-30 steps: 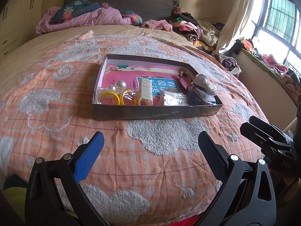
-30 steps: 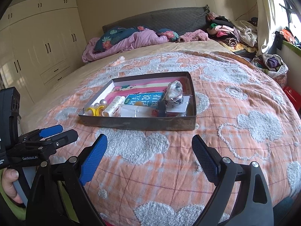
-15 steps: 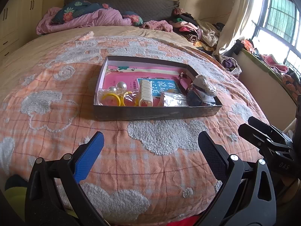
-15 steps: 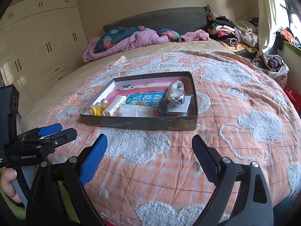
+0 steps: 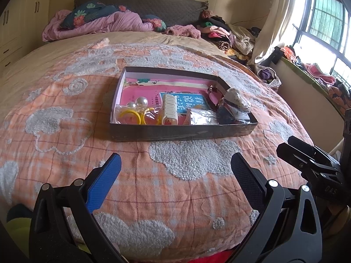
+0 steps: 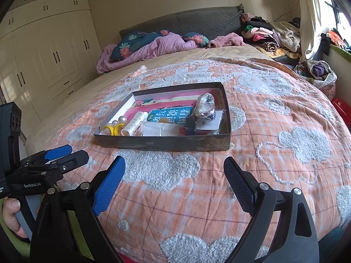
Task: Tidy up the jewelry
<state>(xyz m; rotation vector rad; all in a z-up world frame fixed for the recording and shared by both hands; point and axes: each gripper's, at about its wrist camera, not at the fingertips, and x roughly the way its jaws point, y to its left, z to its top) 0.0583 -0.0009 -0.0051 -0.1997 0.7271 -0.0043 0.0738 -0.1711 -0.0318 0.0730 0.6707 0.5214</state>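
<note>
I've eased both grippers, left gripper (image 5: pixel 175 171) and right gripper (image 6: pixel 174 171), slightly closer to the box (image 5: pixel 182 131); both wide, empty, jewelry inside.

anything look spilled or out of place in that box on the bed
Nothing has spilled: everything sits inside the shallow box on the blanket. It is only jumbled: yellow rings and pearls at the left end, a white clip mid-box, plastic bags heaped at the right end. Both grippers, left and right, are open and empty.
</note>
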